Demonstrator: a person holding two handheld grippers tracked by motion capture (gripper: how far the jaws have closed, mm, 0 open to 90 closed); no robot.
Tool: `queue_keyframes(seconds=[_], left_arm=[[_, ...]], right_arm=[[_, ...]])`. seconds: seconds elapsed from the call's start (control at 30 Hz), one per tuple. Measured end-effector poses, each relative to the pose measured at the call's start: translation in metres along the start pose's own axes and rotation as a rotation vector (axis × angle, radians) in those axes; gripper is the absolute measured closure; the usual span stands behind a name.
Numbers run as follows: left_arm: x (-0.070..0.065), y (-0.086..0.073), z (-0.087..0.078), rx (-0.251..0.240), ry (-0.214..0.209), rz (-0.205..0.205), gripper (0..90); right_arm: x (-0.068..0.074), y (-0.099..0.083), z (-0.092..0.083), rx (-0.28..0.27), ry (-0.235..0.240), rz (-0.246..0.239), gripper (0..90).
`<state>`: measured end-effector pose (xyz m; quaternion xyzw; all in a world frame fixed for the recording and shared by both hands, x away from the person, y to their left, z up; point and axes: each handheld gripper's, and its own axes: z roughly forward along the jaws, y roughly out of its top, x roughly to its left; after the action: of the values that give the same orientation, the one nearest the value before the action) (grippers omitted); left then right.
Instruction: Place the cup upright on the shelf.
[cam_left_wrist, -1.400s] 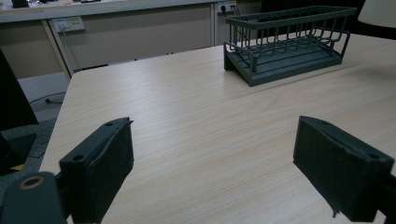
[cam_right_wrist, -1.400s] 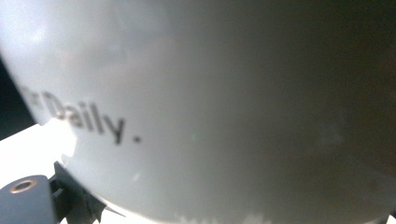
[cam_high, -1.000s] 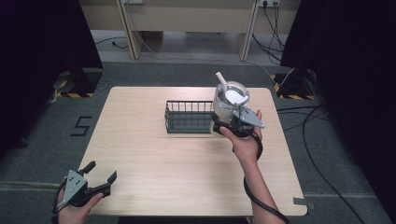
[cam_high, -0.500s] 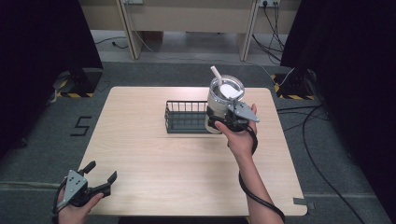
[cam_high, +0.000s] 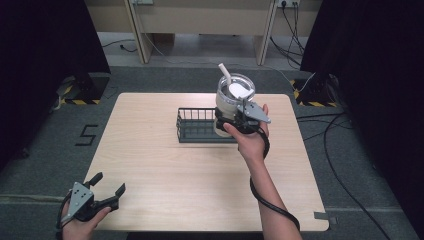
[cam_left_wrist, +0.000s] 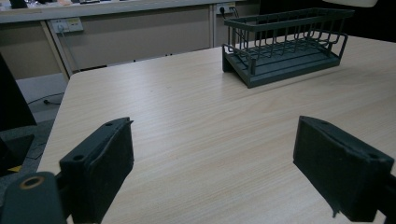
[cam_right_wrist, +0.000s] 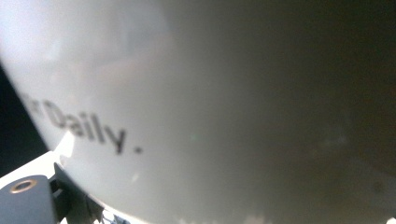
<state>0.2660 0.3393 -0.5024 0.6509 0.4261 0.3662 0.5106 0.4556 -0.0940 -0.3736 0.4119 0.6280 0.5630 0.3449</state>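
Note:
A white tumbler (cam_high: 231, 100) with a clear lid and a white straw is held off the table at the right end of a dark wire basket (cam_high: 197, 125). My right gripper (cam_high: 229, 121) is shut on the tumbler's lower body. In the right gripper view the tumbler's wall (cam_right_wrist: 210, 93) sits very close, printed "Daily.". My left gripper (cam_high: 109, 183) rests open at the table's near left corner, nothing between its jaws. Past my left gripper (cam_left_wrist: 212, 172) stands the basket (cam_left_wrist: 285, 44), empty inside, with the tumbler's white base (cam_left_wrist: 350, 2) just above its right end.
The light wooden table (cam_high: 165, 165) has bare surface between the basket and its near edge. Dark floor, cables and black curtains surround it, with a desk's legs beyond the far edge.
The right hand has carried the tumbler left and farther from the person, from beside the basket's right end to over it. The left gripper has stayed put.

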Motion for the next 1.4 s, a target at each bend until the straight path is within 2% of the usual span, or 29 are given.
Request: queue_keyframes(seconds=[0.83, 1.4], left_arm=[[0.001, 0.000, 0.000, -0.002, -0.001, -0.003, 11.6], [0.001, 0.000, 0.000, -0.003, 0.001, -0.008, 11.7]], right_arm=[[0.007, 0.016, 0.031, -0.002, 0.002, 0.005, 9.5], [0.013, 0.011, 0.061, 0.026, -0.008, 0.010, 9.5]])
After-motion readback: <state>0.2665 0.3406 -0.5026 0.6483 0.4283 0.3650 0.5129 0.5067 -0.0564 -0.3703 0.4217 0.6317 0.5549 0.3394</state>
